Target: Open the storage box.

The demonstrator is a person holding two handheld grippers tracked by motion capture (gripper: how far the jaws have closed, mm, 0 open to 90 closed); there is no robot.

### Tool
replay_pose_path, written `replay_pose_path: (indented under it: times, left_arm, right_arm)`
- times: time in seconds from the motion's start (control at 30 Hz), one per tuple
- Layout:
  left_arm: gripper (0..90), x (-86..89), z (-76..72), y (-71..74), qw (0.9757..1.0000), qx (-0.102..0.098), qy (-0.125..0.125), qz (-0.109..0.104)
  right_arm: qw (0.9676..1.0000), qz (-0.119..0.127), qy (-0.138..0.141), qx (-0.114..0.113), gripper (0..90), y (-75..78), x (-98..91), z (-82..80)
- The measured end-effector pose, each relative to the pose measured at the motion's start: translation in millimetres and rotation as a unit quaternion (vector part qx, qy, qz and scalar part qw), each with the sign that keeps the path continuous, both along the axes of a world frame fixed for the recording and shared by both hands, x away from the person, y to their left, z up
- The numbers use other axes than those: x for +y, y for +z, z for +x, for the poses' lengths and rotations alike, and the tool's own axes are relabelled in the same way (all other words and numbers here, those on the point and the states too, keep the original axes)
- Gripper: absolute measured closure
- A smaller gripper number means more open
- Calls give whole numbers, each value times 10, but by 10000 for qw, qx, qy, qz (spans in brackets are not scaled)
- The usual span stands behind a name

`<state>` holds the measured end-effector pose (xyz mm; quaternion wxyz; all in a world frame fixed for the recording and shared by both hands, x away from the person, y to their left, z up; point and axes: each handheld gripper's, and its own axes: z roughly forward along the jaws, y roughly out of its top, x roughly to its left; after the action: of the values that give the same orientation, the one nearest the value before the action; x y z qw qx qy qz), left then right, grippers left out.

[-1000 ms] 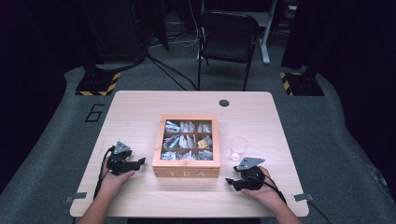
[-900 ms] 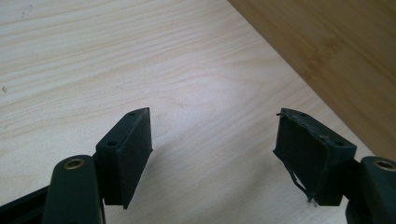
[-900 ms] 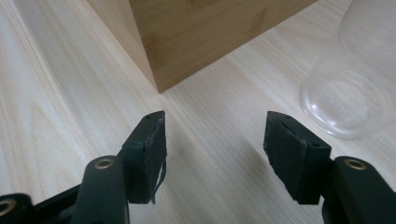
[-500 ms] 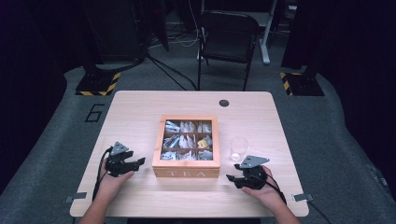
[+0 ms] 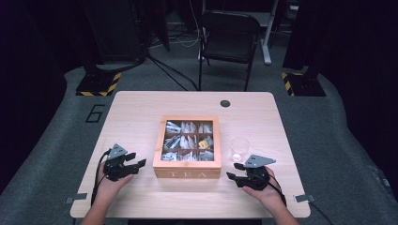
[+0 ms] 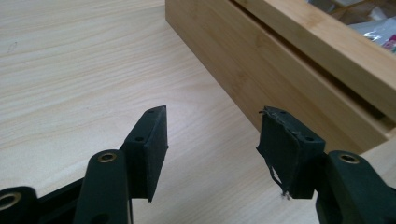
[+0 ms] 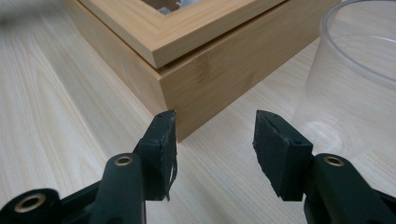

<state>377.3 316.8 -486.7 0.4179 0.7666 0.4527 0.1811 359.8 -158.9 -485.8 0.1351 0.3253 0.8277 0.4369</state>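
Tea box point(image 5: 187, 174) sits at the middle of my table point(image 5: 141, 108), nearly square, its lettered front wall facing me and its sides running straight away from me; nine compartments show under the framed lid, packed with tea bags point(image 5: 187, 140). Just right of the box stands a clear cup point(image 5: 240, 148). My left gripper point(image 5: 139, 163) rests on the wood left of the box's front corner, jaws parted around nothing, pointing toward the box. My right gripper point(image 5: 233, 171) lies right of the box, near the cup, also spread and empty.
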Motion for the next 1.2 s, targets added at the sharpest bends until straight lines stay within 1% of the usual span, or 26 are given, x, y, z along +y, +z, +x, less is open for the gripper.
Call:
replay_pose_path:
  times: [0.03, 0.07, 0.1, 0.17, 0.3, 0.33, 0.37, 0.4, 0.47, 0.5, 0.53, 0.57, 0.6, 0.67, 0.73, 0.8, 0.83, 0.9, 0.97, 1.0, 1.07, 1.13, 1.2]
  left_arm:
    - [433, -6, -14, 9, 10000, -8, -15, -10]
    - [440, -15, -31, 19, 10000, -11, -5, -18]
    - [444, -20, -40, 25, 10000, -24, -40, -27]
    - [457, -39, -72, 46, 9999, -69, -116, -5]
    - [471, -62, -105, 69, 9998, -86, -196, -36]
    - [473, -72, -118, 82, 9997, -128, -209, -8]
    - [475, -77, -123, 82, 9997, -174, -196, -35]
    - [480, -74, -130, 91, 9996, -186, -213, -7]
    - [488, -74, -137, 99, 9996, -204, -217, -2]
    - [492, -69, -144, 106, 9994, -258, -217, 1]
    - [492, -69, -147, 108, 9994, -261, -229, -45]
    - [492, -67, -157, 115, 9993, -238, -298, -31]
    - [492, -74, -163, 114, 9993, -231, -302, -35]
    - [495, -91, -184, 110, 9988, -242, -434, 35]
    - [512, -102, -204, 113, 9983, -226, -529, 103]
    - [538, -110, -222, 113, 9978, -236, -622, 54]
    - [544, -109, -229, 117, 9974, -250, -666, 67]
    - [553, -115, -243, 121, 9972, -232, -712, -23]
    - [582, -121, -260, 128, 9964, -181, -822, -105]
    - [584, -125, -267, 132, 9959, -172, -888, -98]
    - [588, -140, -281, 131, 9958, -169, -891, -102]
    - [588, -174, -291, 128, 9954, -183, -940, -89]
    - [595, -186, -292, 125, 9952, -185, -959, -70]
  right_arm:
    - [10000, 60, -13, 7, 489, 7, -1, 0]
    - [10000, 69, -40, 15, 494, 16, 1, -4]
    - [9999, 103, -25, -15, 495, 23, 7, -7]
    - [9999, 105, -2, -47, 495, 40, 18, -17]
    - [9998, 160, 9, -75, 500, 73, 72, -44]
    - [9998, 164, 36, -100, 504, 80, 84, -45]
    - [9998, 158, 27, -119, 507, 88, 95, -49]
    - [9998, 169, 44, -100, 512, 95, 102, -54]
    - [9997, 188, 49, -130, 518, 97, 112, -50]
    - [9997, 210, 33, -114, 529, 104, 125, -55]
    - [9997, 210, 33, -114, 529, 104, 125, -55]
    - [9997, 214, 29, -117, 531, 105, 128, -53]
    - [9997, 236, 48, -93, 535, 102, 134, -43]
    - [9998, 193, 58, -59, 550, 101, 145, -44]
    - [9997, 226, 80, -26, 558, 101, 159, -40]
    - [9997, 207, 126, -27, 575, 103, 172, -35]
    - [9997, 216, 119, -7, 579, 103, 184, -32]
    - [9997, 180, 137, -3, 587, 103, 202, -27]
    - [9997, 180, 180, 9, 603, 106, 220, -23]
    - [9997, 164, 196, 4, 605, 111, 229, -20]
    - [9996, 186, 189, 25, 609, 113, 241, -19]
    - [9997, 117, 224, 30, 614, 104, 266, -1]
    - [9997, 114, 237, 26, 616, 97, 276, 6]
